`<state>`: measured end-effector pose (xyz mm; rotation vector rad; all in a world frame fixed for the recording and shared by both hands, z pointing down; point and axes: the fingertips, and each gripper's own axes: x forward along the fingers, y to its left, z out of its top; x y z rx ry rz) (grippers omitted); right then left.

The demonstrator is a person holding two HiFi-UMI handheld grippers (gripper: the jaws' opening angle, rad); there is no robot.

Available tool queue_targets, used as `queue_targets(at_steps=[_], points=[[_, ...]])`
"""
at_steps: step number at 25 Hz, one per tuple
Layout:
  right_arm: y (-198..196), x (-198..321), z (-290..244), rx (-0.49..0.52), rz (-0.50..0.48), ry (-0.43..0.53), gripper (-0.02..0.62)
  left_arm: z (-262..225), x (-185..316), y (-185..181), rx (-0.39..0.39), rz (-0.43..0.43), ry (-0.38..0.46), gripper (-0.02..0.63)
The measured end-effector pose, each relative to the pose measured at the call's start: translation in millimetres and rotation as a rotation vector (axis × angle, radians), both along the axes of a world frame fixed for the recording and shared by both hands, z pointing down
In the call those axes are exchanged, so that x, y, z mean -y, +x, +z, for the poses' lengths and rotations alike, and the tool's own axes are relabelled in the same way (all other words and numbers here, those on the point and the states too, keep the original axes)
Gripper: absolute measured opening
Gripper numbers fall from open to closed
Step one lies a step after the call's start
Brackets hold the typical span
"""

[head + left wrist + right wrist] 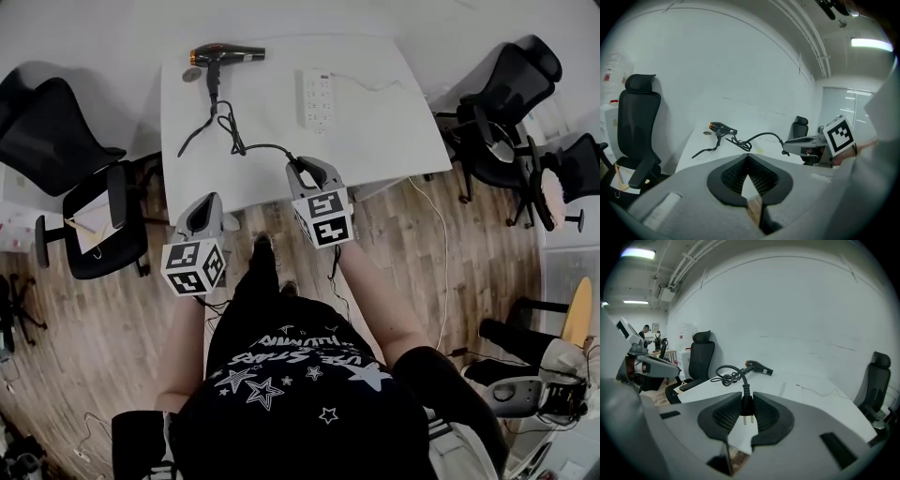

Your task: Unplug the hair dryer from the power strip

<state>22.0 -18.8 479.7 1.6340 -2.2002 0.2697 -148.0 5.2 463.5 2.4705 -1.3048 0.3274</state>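
Observation:
The black hair dryer (225,54) (723,127) (759,366) lies at the far left of the white table (375,141). Its black cord (239,141) loops across the table to the plug (747,408). My right gripper (302,172) (746,398) is shut on that plug at the table's front edge, prongs pointing back toward the camera. The white power strip (318,97) lies apart from the plug, farther back in the middle. My left gripper (206,202) (748,157) hovers at the front edge to the left, tips together, holding nothing.
Black office chairs stand left (84,187) and right (506,84) of the table. The power strip's white cable (375,86) runs off to the right. A small round object (190,73) lies beside the dryer. Wooden floor lies below the grippers.

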Motion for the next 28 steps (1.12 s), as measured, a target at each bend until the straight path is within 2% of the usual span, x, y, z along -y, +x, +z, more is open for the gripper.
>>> queue_targets(at_steps=[5, 7, 13, 20, 28], points=[[-6, -23, 2, 0.053, 0.017, -0.015, 0.067, -12, -26, -9, 0.016, -0.003, 0.03, 0.003], [-8, -27, 4, 0.067, 0.034, -0.011, 0.008, -14, -34, -12, 0.018, 0.001, 0.036, 0.003], [-13, -23, 32, 0.054, 0.088, -0.064, 0.008, -9, -42, -30, 0.023, 0.023, 0.024, 0.003], [-24, -34, 21, 0.055, 0.146, -0.052, 0.006, -9, -32, -62, -0.009, 0.057, 0.005, 0.003], [-36, -39, 12, 0.011, 0.225, -0.048, 0.006, -9, -9, -81, -0.042, 0.145, -0.01, 0.003]])
